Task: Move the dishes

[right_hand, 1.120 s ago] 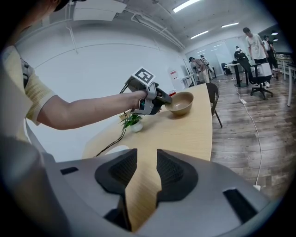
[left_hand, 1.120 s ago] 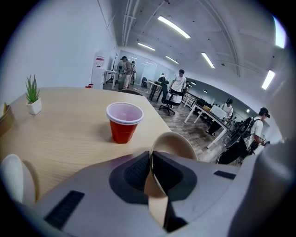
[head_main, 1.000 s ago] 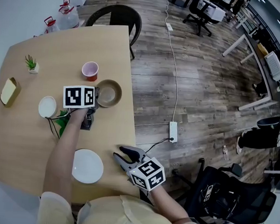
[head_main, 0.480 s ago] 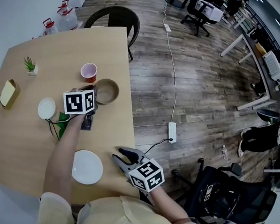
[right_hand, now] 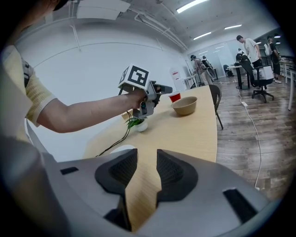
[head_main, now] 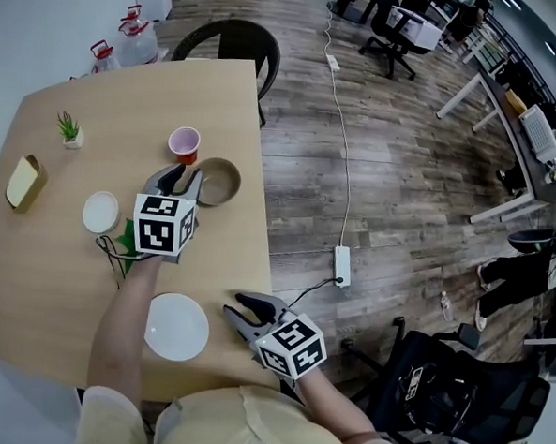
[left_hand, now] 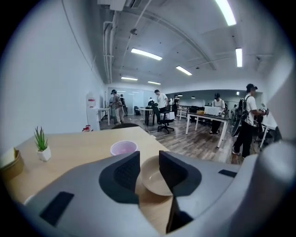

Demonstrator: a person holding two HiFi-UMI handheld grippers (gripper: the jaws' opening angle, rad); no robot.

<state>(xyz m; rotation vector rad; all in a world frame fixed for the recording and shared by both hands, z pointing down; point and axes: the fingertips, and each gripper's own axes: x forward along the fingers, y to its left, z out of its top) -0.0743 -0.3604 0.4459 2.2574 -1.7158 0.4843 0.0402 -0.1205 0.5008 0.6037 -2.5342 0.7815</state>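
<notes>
**Fingers spread beside the tan bowl; keep them off its rim**

Fingers of the left gripper (head_main: 181, 177) stand apart and have just been opening; nothing is pinched between them. The round tan bowl (head_main: 217, 182) sits upright on the pale wooden table (head_main: 58, 278), and its rim is just beyond the tips on their right side. In the left gripper view the bowl shows through the gap, not in it. The gripper hangs above the table, pointing a little downward; I judge this to be the end of a grip on the bowl or the line-up for one. In either case the fingers should stay wide until they are well away from the rim, since a clipped edge would tip or skid the bowl. The pink plastic cup (head_main: 184, 145) stands near the bowl's far side, so any swing should go toward the person, away from the cup. If a grasp follows, one finger should go inside the wall and one outside, closing squarely. The right gripper (head_main: 238, 310), well apart from the bowl on the person's side, has its fingers partly spread over bare table and holds nothing. The flat white plate (head_main: 177, 327) just beside it looks like a sensible next dish.
</notes>
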